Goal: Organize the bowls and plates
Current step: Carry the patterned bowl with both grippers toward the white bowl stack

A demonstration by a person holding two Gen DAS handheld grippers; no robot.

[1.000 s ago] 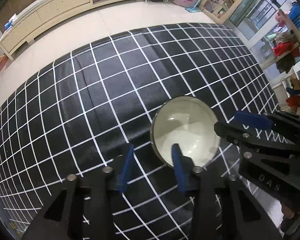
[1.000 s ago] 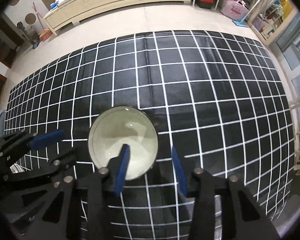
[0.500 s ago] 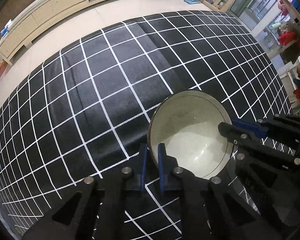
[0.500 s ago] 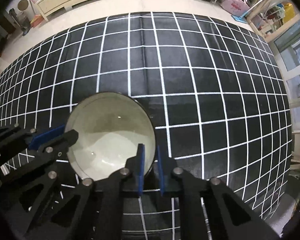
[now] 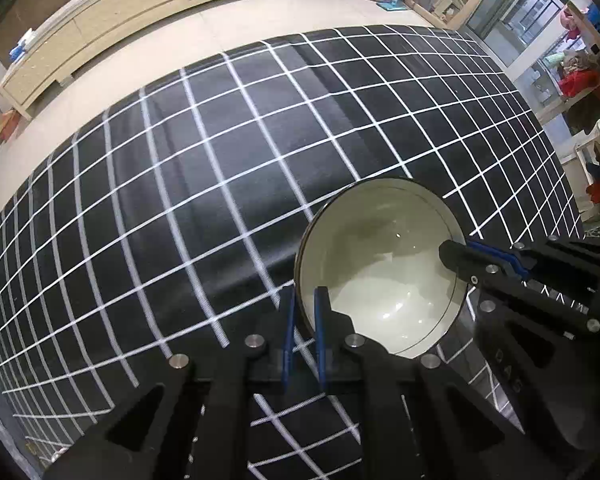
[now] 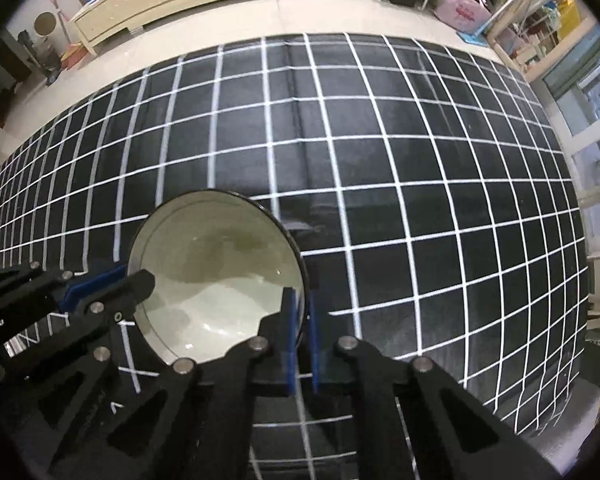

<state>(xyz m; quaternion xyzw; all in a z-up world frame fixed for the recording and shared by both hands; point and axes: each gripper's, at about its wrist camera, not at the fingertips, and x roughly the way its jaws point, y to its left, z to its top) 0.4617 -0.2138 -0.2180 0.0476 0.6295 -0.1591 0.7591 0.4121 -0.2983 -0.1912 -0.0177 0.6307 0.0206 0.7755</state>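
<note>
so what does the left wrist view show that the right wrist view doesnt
Only the left wrist view shows the left gripper from behind, clamped on the bowl's near-left rim, and the red clothes on a shelf. Only the right wrist view shows the right gripper from behind, pinching the bowl's right rim, and the round disc on the wall. Both show the white bowl, the gridded black cloth and the wooden cabinet.

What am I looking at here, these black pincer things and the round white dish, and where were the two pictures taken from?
Each picture comes from a camera mounted on a handheld gripping tool, looking along its two blue-padded fingers. A person carries one in each hand. The left tool pinches the near-left rim of a white bowl; the right tool pinches the opposite rim, and each shows in the other's view. The bowl is empty, above a black cloth with white grid lines. Whether it still touches the cloth is unclear.
</note>
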